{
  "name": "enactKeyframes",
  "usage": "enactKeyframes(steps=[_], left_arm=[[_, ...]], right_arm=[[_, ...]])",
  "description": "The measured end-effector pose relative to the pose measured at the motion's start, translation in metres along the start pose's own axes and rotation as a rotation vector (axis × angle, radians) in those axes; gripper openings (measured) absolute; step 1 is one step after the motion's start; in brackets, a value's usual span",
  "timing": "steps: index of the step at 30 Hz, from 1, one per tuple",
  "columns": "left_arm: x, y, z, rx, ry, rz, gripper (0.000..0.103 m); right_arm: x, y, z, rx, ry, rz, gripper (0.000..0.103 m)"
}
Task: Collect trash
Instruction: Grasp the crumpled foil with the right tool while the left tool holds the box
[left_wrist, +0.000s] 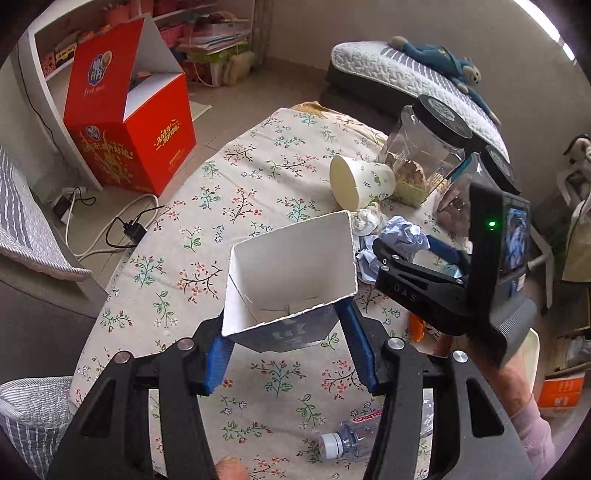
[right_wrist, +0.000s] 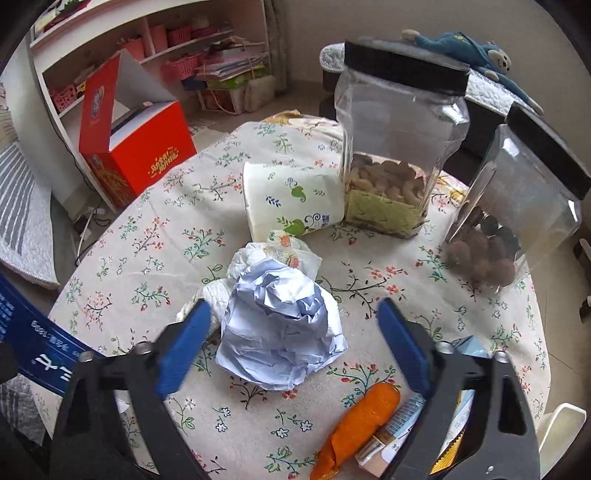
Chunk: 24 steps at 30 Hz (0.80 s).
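Trash is scattered over the floral tablecloth (left_wrist: 258, 173), and in the left wrist view the left gripper (left_wrist: 291, 354) has its blue pads pressed on an open white carton (left_wrist: 291, 273), pinched low at the frame's centre and raised clear of the cloth. Right of it, the right gripper (left_wrist: 413, 251) reaches into a wad of crumpled blue paper (left_wrist: 400, 230). A paper cup (left_wrist: 360, 181) lies on its side above that, next to a black-lidded clear jar (left_wrist: 424, 144). A plastic bottle (left_wrist: 343, 443) lies at the bottom edge; a red box (left_wrist: 129, 122) stands open on the floor, upper left, before white shelves (left_wrist: 44, 55). Over to the right wrist view: the right gripper (right_wrist: 291, 343) has its blue fingers (right_wrist: 184, 343) spread either side of the crumpled blue paper (right_wrist: 280, 325); the left pad sits close against it and the right pad stands apart, so nothing is gripped. The paper cup (right_wrist: 291, 199) lies tipped just above, touching the clear jar (right_wrist: 391, 155) of nuts; a second jar (right_wrist: 517, 214) leans at the right. An orange wrapper (right_wrist: 354, 432) lies at the bottom, on the cloth. The red box (right_wrist: 136, 151) sits upper left.
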<state>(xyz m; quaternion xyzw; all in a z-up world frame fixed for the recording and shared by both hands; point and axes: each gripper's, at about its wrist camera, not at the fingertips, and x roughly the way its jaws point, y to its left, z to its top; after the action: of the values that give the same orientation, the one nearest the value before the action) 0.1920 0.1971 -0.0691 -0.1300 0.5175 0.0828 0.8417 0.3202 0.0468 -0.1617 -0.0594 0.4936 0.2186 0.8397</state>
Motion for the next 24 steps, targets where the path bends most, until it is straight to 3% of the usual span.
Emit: enactKeyframes(steps=[12,24], left_arm=[[-0.007,0.009,0.003,-0.043,-0.031,-0.022,0.054],[-0.019,-0.03,-0.009,0.023,-0.145,-0.061,0.054]], right_arm=[[-0.067,-0.004,-0.011,0.099,-0.157,-0.02,0.051],[-0.145,-0.027,-0.046,0.203,-0.322,-0.19,0.052]])
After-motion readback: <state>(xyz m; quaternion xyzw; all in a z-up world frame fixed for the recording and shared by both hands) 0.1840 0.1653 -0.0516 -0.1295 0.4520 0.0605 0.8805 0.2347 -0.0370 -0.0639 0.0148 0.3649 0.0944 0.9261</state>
